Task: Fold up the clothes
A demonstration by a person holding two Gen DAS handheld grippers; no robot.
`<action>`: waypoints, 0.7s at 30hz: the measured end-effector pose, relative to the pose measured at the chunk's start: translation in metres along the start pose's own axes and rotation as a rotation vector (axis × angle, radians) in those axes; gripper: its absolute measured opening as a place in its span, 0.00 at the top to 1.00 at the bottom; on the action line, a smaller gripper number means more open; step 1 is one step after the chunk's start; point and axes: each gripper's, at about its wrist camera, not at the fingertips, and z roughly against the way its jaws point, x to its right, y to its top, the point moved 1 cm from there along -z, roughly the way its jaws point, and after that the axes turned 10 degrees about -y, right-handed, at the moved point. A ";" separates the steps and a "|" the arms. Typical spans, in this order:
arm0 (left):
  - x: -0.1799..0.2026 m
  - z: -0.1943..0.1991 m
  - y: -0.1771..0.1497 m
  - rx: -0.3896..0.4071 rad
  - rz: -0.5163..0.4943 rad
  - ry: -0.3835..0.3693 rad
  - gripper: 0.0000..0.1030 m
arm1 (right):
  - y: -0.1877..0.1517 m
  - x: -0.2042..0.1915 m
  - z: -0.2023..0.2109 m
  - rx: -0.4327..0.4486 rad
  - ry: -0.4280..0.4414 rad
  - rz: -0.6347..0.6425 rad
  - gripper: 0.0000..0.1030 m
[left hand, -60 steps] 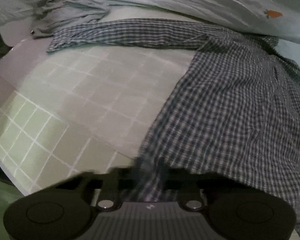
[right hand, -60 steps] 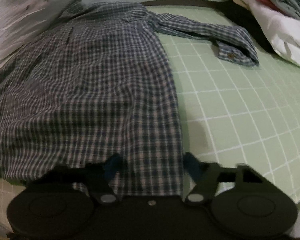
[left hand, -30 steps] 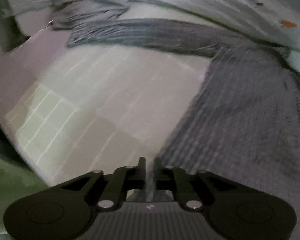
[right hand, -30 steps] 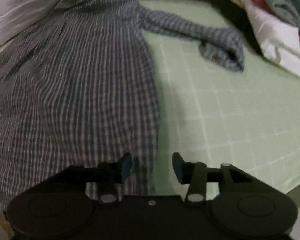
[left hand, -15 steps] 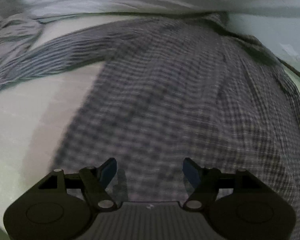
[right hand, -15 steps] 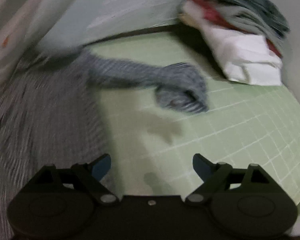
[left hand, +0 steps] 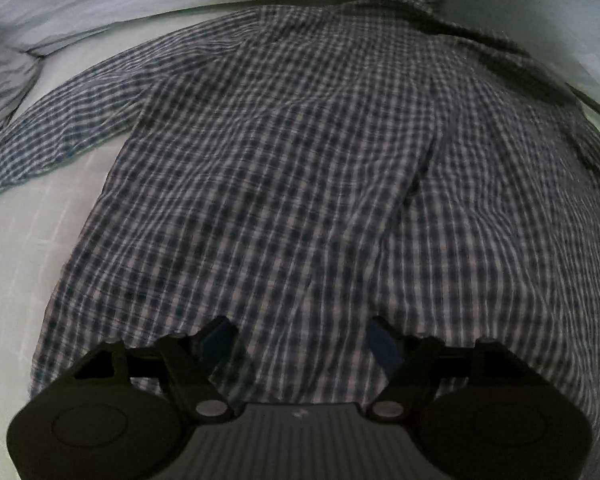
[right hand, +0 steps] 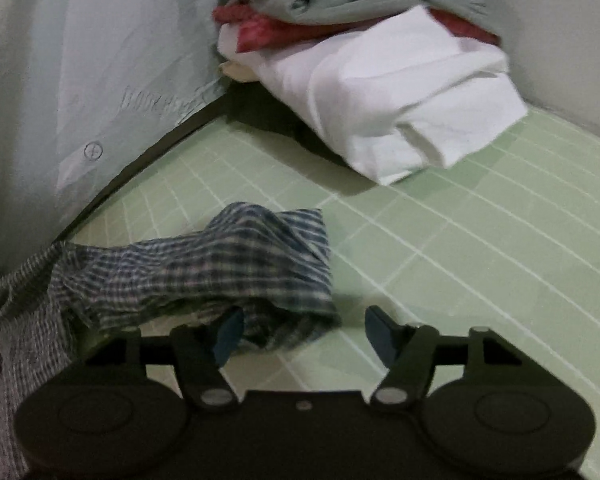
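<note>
On the green grid mat [right hand: 480,248], the checked shirt [left hand: 300,168] lies spread. The left gripper [left hand: 302,340] has just widened, unclamped above it; the right gripper [right hand: 302,334], just narrowing, grips nothing beside the sleeve cuff [right hand: 268,256]. Writing on the pale sheet [right hand: 100,60] is unreadable.

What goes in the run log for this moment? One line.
stage: shirt spread flat | left hand-held gripper: open above shirt | right hand-held gripper: open at cuff
</note>
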 end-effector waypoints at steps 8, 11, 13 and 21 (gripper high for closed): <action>0.008 -0.005 0.001 -0.005 -0.002 0.041 0.17 | 0.006 -0.017 -0.022 0.011 -0.023 0.131 0.64; 0.009 -0.006 0.001 -0.005 0.001 0.042 0.15 | 0.010 -0.022 -0.015 0.044 -0.092 0.222 0.95; 0.009 -0.007 0.001 -0.006 -0.002 0.040 0.14 | 0.016 -0.021 -0.004 0.099 -0.145 0.265 0.95; 0.005 -0.008 0.003 -0.008 -0.017 0.031 0.09 | 0.021 -0.041 0.035 0.360 -0.429 0.685 0.90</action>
